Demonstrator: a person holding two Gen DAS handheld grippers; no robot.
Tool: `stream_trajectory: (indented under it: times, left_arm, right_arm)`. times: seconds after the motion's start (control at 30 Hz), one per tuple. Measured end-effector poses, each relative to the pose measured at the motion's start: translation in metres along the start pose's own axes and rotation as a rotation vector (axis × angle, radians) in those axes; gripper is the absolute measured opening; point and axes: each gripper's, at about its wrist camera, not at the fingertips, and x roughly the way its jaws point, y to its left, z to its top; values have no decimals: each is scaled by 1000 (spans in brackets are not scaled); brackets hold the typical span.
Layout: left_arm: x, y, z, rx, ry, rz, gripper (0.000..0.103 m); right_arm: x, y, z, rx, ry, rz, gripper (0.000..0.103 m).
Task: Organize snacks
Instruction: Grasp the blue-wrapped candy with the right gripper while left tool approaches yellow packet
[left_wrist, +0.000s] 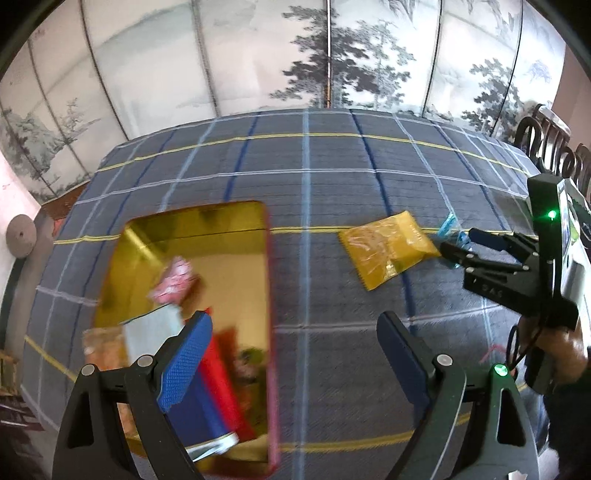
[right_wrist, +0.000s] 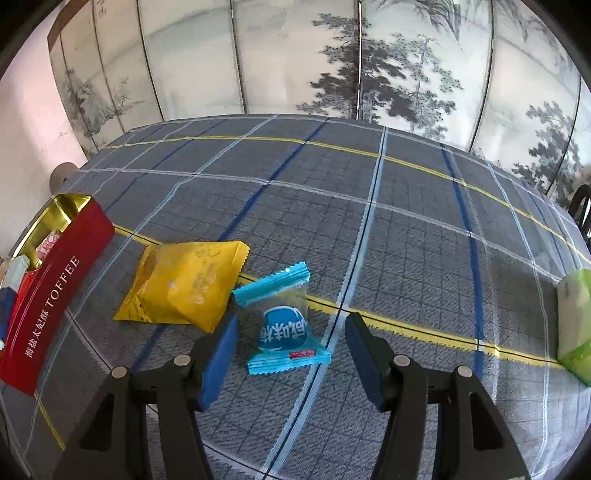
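Plaid cloth (right_wrist: 406, 236) covers the table before a painted folding screen (right_wrist: 295, 55). Spread apart and empty, the right gripper (right_wrist: 290, 354) straddles a blue candy packet (right_wrist: 282, 325) lying flat between its pads, untouched. A yellow packet (right_wrist: 184, 284) lies just left of it. Wide apart and empty too, the left gripper (left_wrist: 291, 354) hangs over the rim of the red toffee tin (left_wrist: 273, 295), snacks inside.
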Motion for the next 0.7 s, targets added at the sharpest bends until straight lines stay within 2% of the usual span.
stream_trajectory:
  times: [0.13, 0.27, 0.7]
  left_arm:
    - [15, -18, 10, 10, 19, -9, 89]
    - [27, -32, 16, 22, 27, -16, 89]
    - [49, -50, 25, -24, 48, -75, 89]
  right_arm:
    - [-1, -1, -4, -9, -11, -16, 42]
    - [-4, -6, -8, 0, -21, -6, 41]
    - [-29, -58, -40, 84, -27, -146, 40]
